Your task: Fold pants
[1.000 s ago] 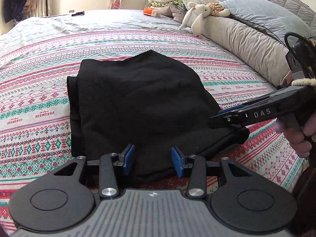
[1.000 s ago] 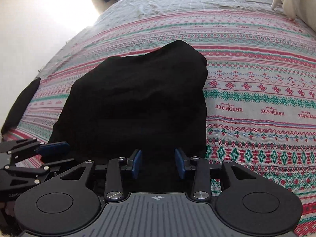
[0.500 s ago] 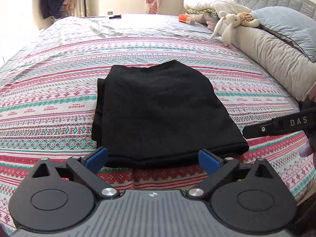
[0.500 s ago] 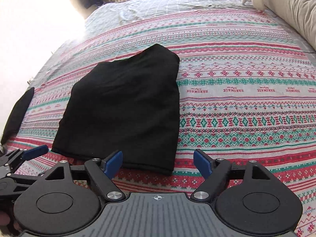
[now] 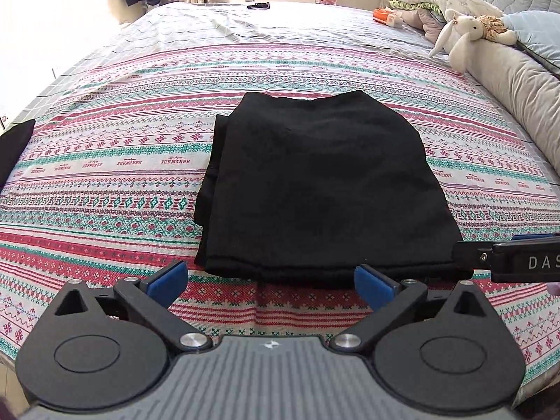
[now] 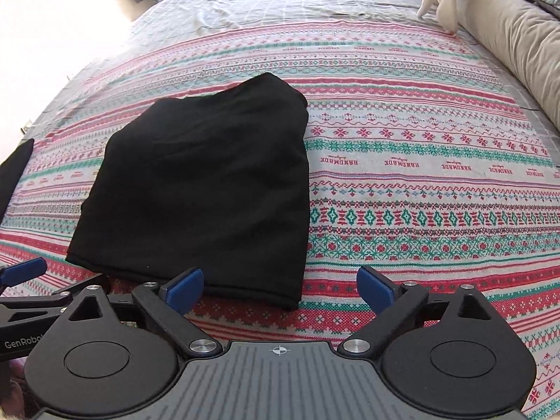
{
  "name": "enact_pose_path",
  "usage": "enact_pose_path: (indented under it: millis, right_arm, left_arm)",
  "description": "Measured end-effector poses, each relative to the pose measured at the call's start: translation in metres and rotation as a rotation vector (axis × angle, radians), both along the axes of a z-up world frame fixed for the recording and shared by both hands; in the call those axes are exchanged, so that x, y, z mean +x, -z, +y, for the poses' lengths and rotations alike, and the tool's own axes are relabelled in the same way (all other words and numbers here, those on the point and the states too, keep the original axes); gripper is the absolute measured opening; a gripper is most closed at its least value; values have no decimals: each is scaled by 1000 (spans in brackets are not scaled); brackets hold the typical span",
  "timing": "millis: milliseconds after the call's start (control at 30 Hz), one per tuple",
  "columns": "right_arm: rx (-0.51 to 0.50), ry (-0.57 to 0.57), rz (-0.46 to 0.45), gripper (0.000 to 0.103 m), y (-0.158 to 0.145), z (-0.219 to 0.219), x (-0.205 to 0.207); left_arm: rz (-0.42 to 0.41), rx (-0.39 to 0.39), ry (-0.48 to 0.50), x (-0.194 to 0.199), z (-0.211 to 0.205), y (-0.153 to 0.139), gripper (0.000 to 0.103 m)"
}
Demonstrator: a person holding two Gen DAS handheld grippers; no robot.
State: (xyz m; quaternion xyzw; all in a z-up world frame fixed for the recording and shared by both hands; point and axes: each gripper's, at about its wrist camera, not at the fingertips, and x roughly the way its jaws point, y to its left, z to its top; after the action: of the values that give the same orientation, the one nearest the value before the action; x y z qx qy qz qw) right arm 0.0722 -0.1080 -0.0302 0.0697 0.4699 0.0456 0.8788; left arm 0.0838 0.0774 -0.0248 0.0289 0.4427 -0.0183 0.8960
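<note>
Your folded black fabric pants (image 5: 325, 189) lie flat as a compact rectangular stack on the red, green and white patterned knit-style bedspread (image 5: 105, 182), roughly in the middle of its striped band. Along the left side of the pants, as the left wrist view shows them, the under layers stick out a little past the top layer.

Your left gripper (image 5: 269, 281), black with blue pads, stands spread wide just short of the near hem of the pants, with nothing between its fingers and no pad touching the cloth. Your right gripper (image 6: 280, 288), of the same build, sits off the near right corner of the pants; its jaws are opening, and only that corner of the pants shows in the gap, free of both pads. In the left wrist view, one of its fingertips (image 5: 469, 257) reaches in at the right corner of the pants.

Beyond the pants, a long grey bolster pillow (image 5: 518, 91) runs along the right edge of the bed, with a white plush rabbit (image 5: 458, 35) lying on its far end. Far behind the pants, a small dark remote-like object (image 5: 258, 5) lies on the pale checked sheet (image 5: 245, 24).
</note>
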Motion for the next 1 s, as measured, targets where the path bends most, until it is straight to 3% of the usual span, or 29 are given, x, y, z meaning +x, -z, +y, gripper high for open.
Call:
enact_pose_path:
  millis: [367,1000]
  right_arm:
    - [-76,-66,-12,96,9,15,-3]
    - [-54,-59,9,96,14,15,1]
  left_arm:
    - [7,35,-11,1,1,6,103]
    - [6,45,-11,0,1,6,103]
